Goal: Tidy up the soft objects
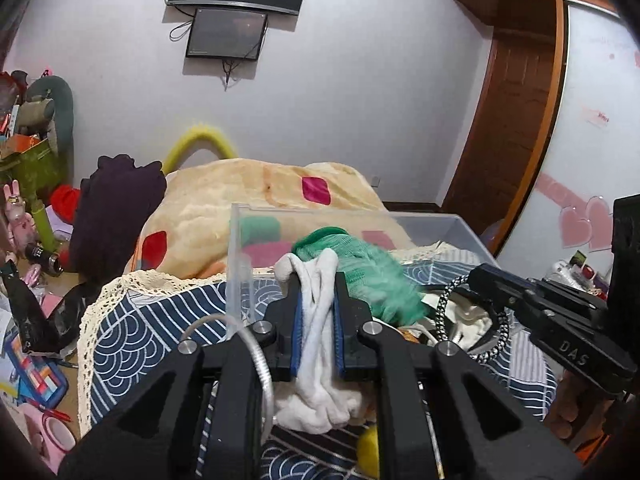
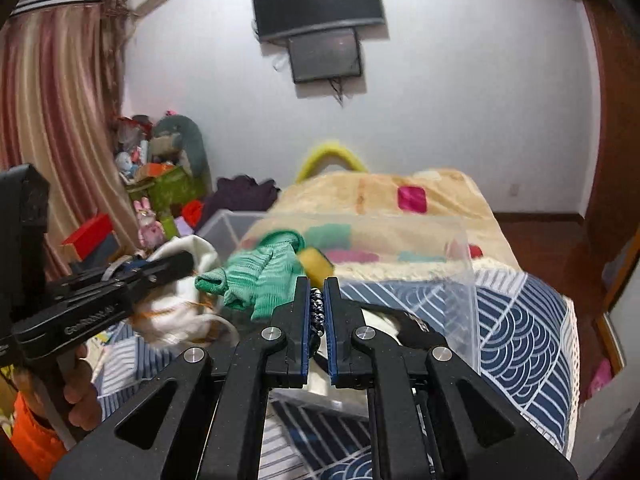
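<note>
My left gripper [image 1: 318, 280] is shut on a white cloth [image 1: 316, 332] that bunches between its fingers and hangs below them. A green knitted piece [image 1: 368, 268] hangs beside it, blurred, over the clear plastic box [image 1: 240, 240]. My right gripper [image 2: 316, 296] is shut on a black-and-white braided cord [image 2: 317, 312]. The cord loops down to the pile in the left wrist view [image 1: 448, 312]. The green piece also shows in the right wrist view [image 2: 260, 276], with a yellow sponge-like object [image 2: 316, 264] behind it. The left gripper shows at the left of the right wrist view [image 2: 176, 264].
The box stands on a bed with a blue wave-pattern cover [image 2: 520, 320] and a beige blanket [image 1: 248, 196]. A dark purple cloth [image 1: 116, 208] lies at the bed's left. Cluttered toys and boxes [image 2: 160, 184] fill the left corner. A wooden wardrobe [image 1: 516, 100] stands at right.
</note>
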